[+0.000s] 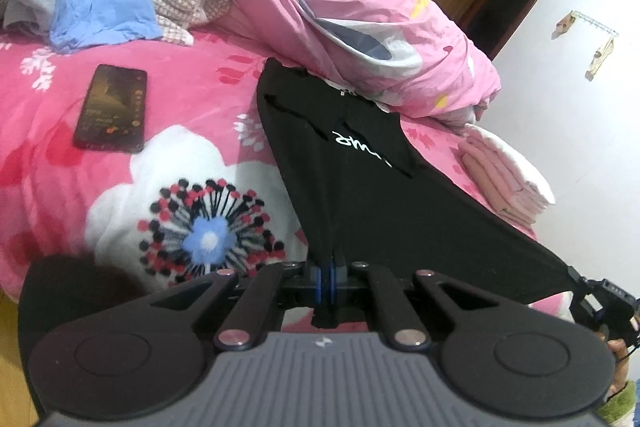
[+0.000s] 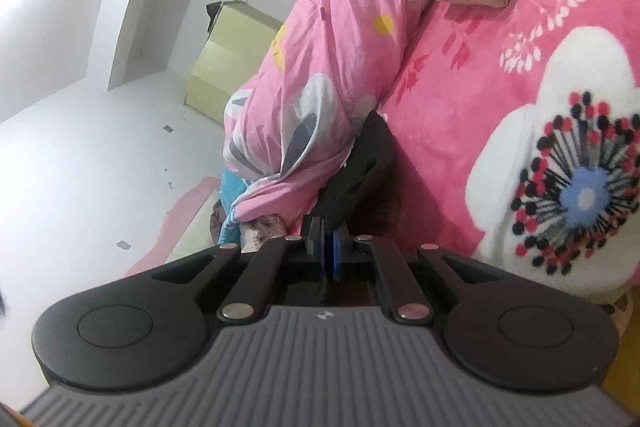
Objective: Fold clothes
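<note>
Both hand-held grippers, left [image 1: 330, 267] and right [image 2: 329, 247], clamped on taut black shirt [image 1: 384, 195], fleecy floral blanket [image 1: 120, 187]

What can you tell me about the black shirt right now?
The black shirt looks like soft, plain knit with white lettering on a folded-in part. It is stretched taut between both tools: the left tool pinches one bunched corner, the right tool the other. The near edge is lifted; the far end lies on the pink flowered blanket against the rumpled pink quilt.

Black shirt [image 1: 380, 195], stretched above bed
</note>
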Demonstrator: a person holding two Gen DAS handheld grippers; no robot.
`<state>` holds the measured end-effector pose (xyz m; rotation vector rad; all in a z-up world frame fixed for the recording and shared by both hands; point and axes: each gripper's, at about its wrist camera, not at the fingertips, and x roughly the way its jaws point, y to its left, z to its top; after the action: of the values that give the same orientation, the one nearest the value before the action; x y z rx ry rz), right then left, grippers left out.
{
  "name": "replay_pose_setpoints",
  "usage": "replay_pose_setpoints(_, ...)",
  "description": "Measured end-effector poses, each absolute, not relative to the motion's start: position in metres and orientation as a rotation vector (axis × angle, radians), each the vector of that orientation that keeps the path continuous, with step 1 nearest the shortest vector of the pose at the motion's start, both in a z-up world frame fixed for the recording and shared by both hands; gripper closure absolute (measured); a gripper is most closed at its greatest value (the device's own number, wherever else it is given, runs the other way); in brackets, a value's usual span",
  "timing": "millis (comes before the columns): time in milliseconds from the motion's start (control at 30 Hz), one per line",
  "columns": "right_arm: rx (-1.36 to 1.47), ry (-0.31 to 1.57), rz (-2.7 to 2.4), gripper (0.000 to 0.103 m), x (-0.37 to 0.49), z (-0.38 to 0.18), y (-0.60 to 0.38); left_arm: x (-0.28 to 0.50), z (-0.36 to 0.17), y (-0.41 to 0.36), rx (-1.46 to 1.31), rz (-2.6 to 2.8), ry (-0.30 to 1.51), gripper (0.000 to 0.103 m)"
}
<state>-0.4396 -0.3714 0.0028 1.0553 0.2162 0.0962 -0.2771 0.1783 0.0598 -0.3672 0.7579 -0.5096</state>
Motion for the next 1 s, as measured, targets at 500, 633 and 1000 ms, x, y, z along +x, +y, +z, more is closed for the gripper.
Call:
replay_pose_setpoints(500, 1.076, 0.159, 0.065, 0.101, -0.505, 0.016, -0.344, -0.335, 0.075, 0.195, -0.392, -0.513, 0.77, 0.099)
replay_pose_setpoints(633, 1.099, 0.161, 0.067, 0.101, -0.501, 0.009, -0.346, -0.332, 0.072, 0.193, -0.408, -0.506, 0.777, 0.099)
replay_pose_setpoints(1000, 1.131, 0.156, 0.08, 0.101, -0.478, 0.005, -0.356, -0.314, 0.072, 0.193, -0.448, -0.504, 0.784, 0.099)
